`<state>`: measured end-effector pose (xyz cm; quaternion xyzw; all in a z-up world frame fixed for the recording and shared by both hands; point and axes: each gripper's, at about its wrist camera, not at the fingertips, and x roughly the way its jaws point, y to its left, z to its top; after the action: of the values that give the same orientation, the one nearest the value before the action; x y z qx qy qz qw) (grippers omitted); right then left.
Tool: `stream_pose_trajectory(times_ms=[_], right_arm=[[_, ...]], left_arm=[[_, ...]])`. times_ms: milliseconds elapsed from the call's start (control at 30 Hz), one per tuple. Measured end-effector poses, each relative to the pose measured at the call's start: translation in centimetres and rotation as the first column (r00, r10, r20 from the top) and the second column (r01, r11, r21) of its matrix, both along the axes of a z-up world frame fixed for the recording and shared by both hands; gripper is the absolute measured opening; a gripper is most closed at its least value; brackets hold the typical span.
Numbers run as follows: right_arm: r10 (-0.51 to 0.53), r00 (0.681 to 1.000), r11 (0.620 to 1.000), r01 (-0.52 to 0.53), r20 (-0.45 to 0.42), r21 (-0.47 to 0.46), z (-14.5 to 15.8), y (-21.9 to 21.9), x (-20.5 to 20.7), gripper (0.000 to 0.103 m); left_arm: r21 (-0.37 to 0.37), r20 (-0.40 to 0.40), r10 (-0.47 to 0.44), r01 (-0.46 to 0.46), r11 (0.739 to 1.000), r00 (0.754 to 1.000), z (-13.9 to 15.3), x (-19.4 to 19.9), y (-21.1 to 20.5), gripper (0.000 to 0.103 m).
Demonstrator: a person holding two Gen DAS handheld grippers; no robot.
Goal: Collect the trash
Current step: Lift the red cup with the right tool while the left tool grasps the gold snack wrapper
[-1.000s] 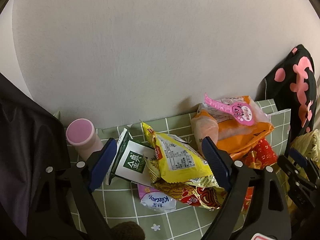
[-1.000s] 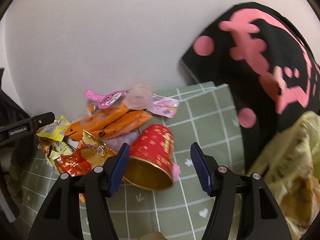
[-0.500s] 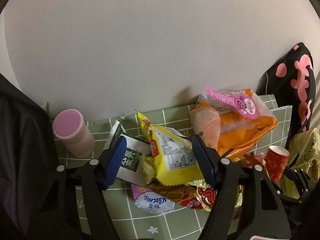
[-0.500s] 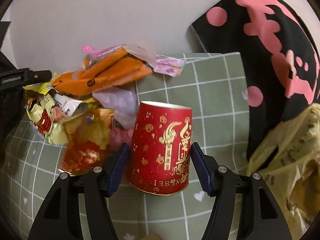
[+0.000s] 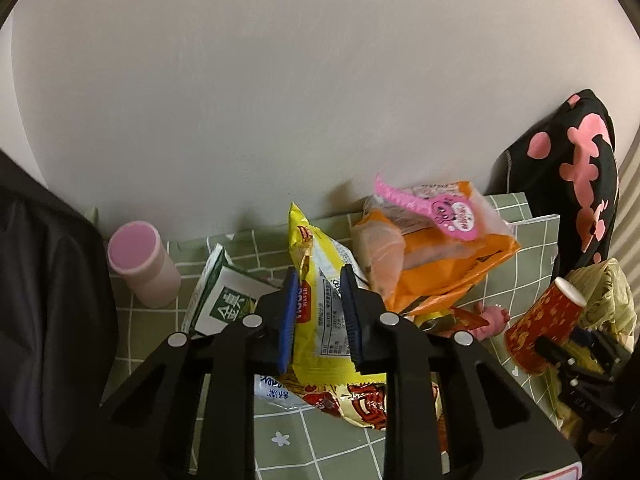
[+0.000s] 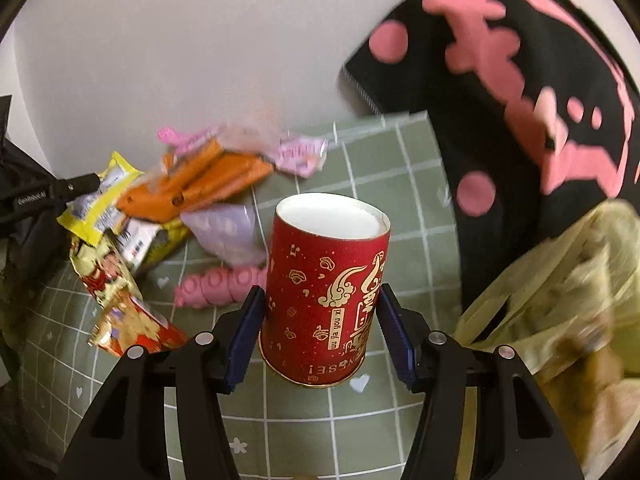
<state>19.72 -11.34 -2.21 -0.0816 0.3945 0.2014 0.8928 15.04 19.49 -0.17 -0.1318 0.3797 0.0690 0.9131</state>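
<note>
— While the left gripper (image 5: 320, 316) is sitting low in the middle of its frame, what are its jaws doing?

— They are closing, and the blue pads are already pinching the yellow wafer packet (image 5: 324, 312) from both sides. The packet is standing up between them, its top poking above the fingers toward the wall.

— What is lying around it?

— A green and white carton (image 5: 224, 296) is lying just left of the fingers, and a pink cylinder (image 5: 140, 264) is standing further left by the wall. An orange snack bag (image 5: 436, 264) with a pink tag is resting to the upper right, on the green checked cloth (image 5: 320, 440).

— And the right gripper (image 6: 320, 332)?

— Its jaws are closing too, around an upside-down red paper cup (image 6: 324, 300) with gold print, at the centre of its frame. The pads are touching the cup's sides near its rim, which is sitting low near the cloth.

— Anything beside the cup?

— A pink ridged toy (image 6: 216, 288) is lying just left of it, with crumpled wrappers (image 6: 116, 292) further left. A yellowish plastic bag (image 6: 560, 300) is filling the right edge, under a black cloth with pink shapes (image 6: 520, 100).
</note>
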Motion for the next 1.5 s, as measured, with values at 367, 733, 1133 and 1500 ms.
stream_pose_trajectory(times_ms=[367, 733, 1133, 1500], right_arm=[[0.002, 0.999, 1.0, -0.002, 0.047, 0.003, 2.0, 2.0, -1.0, 0.054], [-0.086, 0.99, 0.996, 0.083, 0.115, 0.034, 4.4, 0.6, -3.3, 0.054], [-0.209, 0.951, 0.977, 0.198, 0.226, 0.073, 8.7, -3.1, -5.1, 0.054], [-0.281, 0.94, 0.958, 0.265, 0.192, 0.107, 8.1, -6.2, -6.2, 0.054]], left_arm=[[-0.003, 0.098, -0.071, 0.071, 0.997, 0.993, 3.6, 0.0, -1.2, 0.017], [-0.052, 0.193, -0.183, 0.196, 0.979, 0.964, 6.1, 0.8, -3.1, 0.017], [-0.095, 0.303, -0.355, 0.399, 0.912, 0.884, 8.7, 1.6, -7.9, 0.017], [-0.08, 0.232, -0.306, 0.331, 0.94, 0.923, 6.0, 1.3, -2.9, 0.042]])
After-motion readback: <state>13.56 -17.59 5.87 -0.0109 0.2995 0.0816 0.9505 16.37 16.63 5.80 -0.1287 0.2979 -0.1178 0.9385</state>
